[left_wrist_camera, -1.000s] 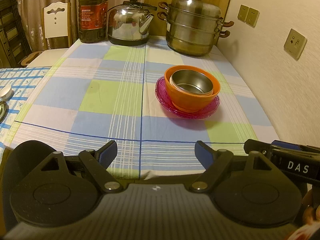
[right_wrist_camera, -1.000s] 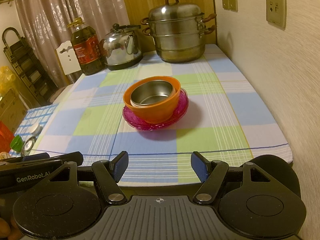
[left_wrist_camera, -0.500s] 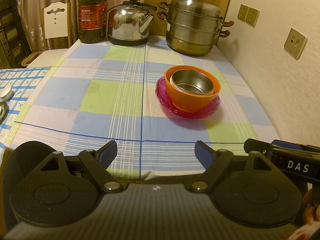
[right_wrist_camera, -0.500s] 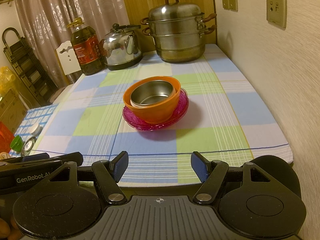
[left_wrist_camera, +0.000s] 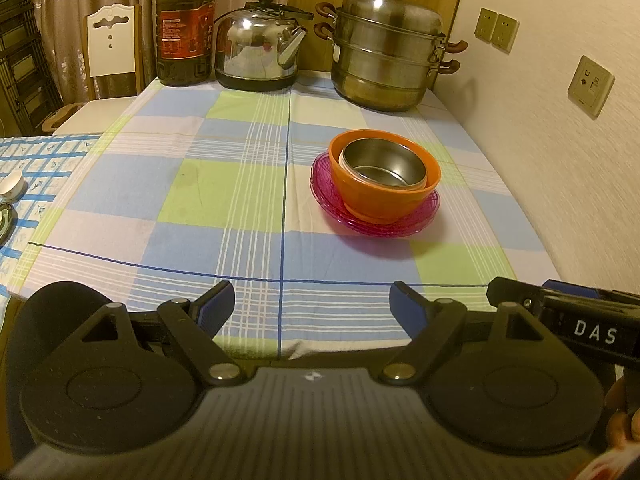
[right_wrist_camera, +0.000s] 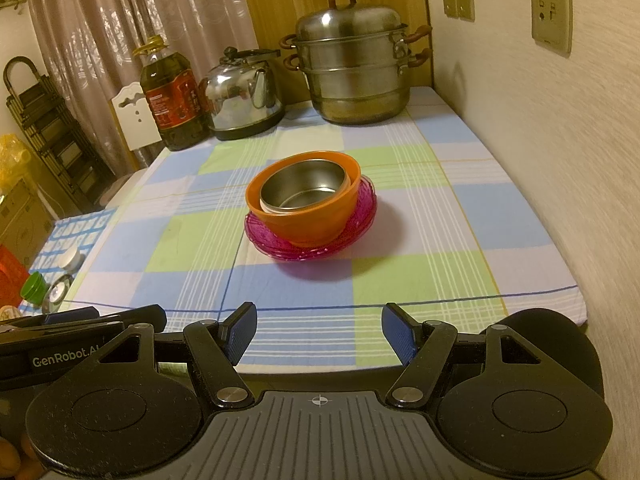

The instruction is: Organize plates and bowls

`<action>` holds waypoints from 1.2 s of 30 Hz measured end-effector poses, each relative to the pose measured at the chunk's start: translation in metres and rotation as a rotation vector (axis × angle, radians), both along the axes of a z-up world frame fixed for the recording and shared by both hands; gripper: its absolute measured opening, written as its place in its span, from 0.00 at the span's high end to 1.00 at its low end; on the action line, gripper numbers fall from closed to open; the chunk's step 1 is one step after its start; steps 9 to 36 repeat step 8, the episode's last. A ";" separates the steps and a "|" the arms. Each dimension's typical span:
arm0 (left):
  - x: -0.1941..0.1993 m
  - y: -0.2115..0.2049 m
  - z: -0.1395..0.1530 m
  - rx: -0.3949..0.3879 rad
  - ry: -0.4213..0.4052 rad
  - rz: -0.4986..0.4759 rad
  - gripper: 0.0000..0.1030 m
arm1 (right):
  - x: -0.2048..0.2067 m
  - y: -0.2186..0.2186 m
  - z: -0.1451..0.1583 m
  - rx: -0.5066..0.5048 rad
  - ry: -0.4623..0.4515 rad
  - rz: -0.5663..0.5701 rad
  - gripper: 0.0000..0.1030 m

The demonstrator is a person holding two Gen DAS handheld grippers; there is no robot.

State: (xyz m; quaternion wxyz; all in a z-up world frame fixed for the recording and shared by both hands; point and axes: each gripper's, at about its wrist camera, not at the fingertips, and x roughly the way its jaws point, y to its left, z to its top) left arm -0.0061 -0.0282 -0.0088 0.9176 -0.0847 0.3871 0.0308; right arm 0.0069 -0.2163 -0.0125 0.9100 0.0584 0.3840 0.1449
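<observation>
A steel bowl [left_wrist_camera: 383, 164] [right_wrist_camera: 304, 192] sits inside an orange bowl [left_wrist_camera: 380, 196] [right_wrist_camera: 316, 224], which stands on stacked pink plates [left_wrist_camera: 424, 216] [right_wrist_camera: 364, 216] on the checked tablecloth, right of centre. My left gripper [left_wrist_camera: 312, 306] is open and empty at the table's near edge, well short of the stack. My right gripper [right_wrist_camera: 319, 330] is open and empty, also at the near edge. Each gripper's body shows at the side of the other's view.
At the back of the table [left_wrist_camera: 224, 184] stand an oil bottle [left_wrist_camera: 184, 28] [right_wrist_camera: 172, 96], a steel kettle [left_wrist_camera: 256, 54] [right_wrist_camera: 240, 96] and a stacked steel steamer pot [left_wrist_camera: 386, 52] [right_wrist_camera: 352, 68]. The wall [left_wrist_camera: 560, 140] runs along the right. A lower side table with small jars [right_wrist_camera: 48, 280] is at left.
</observation>
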 end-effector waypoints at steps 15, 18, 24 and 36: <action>-0.002 0.002 0.000 -0.005 -0.021 -0.004 0.19 | 0.000 0.000 0.000 0.001 0.000 0.000 0.33; -0.002 0.002 0.000 -0.005 -0.021 -0.004 0.19 | 0.000 0.000 0.000 0.001 0.000 0.000 0.33; -0.002 0.002 0.000 -0.005 -0.021 -0.004 0.19 | 0.000 0.000 0.000 0.001 0.000 0.000 0.33; -0.002 0.002 0.000 -0.005 -0.021 -0.004 0.19 | 0.000 0.000 0.000 0.001 0.000 0.000 0.33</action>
